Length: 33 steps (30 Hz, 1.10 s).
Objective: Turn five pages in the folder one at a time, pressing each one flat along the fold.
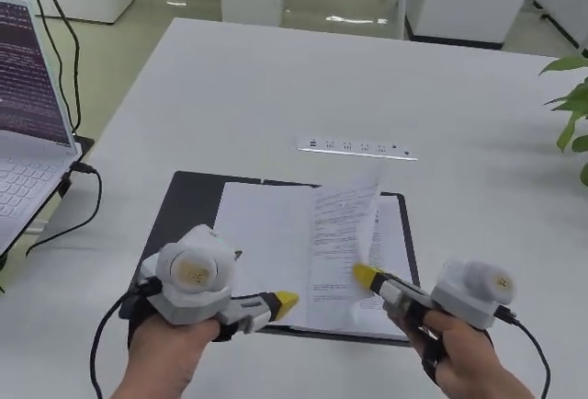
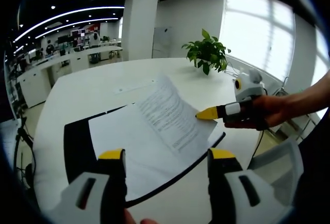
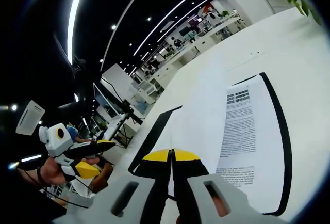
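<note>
Obs: right tool [image 1: 366, 276] pinching lifted page [image 1: 344, 229]; left tool [image 1: 285, 303] wide, empty. Carry page over in slow arc, then press along folder [image 1: 184, 206] fold.

Pale grey left gripper [image 1: 281, 304] and right gripper [image 1: 366, 276], yellow tips, black cables [image 1: 96, 355]

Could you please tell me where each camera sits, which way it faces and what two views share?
Head view: on the person's head, facing down at the folder; left gripper, right gripper, left hand, right hand.
Left gripper view: low, rightward across the folder; own open jaws.
Right gripper view: leftward along the pinched page; own shut jaws.
Shared: each gripper view shows the other gripper.
</note>
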Tool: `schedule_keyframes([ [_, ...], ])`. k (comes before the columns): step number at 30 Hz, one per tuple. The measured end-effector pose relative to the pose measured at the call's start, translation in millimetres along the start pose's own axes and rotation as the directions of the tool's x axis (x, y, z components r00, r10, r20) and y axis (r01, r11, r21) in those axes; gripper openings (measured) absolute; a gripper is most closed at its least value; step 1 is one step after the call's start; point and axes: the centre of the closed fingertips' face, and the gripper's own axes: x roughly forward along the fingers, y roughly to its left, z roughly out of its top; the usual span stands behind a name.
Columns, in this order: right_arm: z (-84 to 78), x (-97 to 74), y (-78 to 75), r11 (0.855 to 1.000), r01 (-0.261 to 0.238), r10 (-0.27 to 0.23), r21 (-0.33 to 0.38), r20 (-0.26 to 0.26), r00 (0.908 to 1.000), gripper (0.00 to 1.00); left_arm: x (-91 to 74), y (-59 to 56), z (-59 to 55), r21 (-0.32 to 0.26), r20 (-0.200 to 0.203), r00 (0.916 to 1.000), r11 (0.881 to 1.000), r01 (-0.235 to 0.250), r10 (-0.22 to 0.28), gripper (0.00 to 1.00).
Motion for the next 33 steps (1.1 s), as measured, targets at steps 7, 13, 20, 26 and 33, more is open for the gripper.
schedule_keyframes([
  [7, -12.0, 20.9, 22.1, 1.0, -0.03, 0.03, -0.004, -0.023, 0.9993, 0.0, -11.2, 11.1, -7.6, -0.022, 0.004, 0.9998, 1.0, -0.017, 0.017, 0.64],
  [13, -20.4, 37.1, 37.5, 0.998, -0.056, 0.056, -0.009, -0.045, 0.9974, 0.0, -23.0, 23.4, -13.2, -0.037, 0.007, 0.9991, 0.998, -0.041, 0.041, 0.64],
  [20, -30.5, 56.8, 56.1, 0.997, -0.082, 0.082, -0.004, -0.07, 0.9942, 0.0, -37.0, 32.7, -26.9, -0.043, -0.003, 0.9981, 0.997, -0.062, 0.062, 0.65],
  [26, -41.6, 74.5, 73.6, 0.993, -0.113, 0.111, -0.014, -0.107, 0.9881, 0.0, -48.9, 42.2, -37.0, -0.073, -0.004, 0.9968, 0.994, -0.079, 0.079, 0.65],
  [33, -49.3, 89.2, 85.0, 0.991, -0.131, 0.129, -0.007, -0.127, 0.9834, 0.0, -56.5, 52.3, -41.4, -0.092, 0.002, 0.9955, 0.991, -0.094, 0.094, 0.65],
])
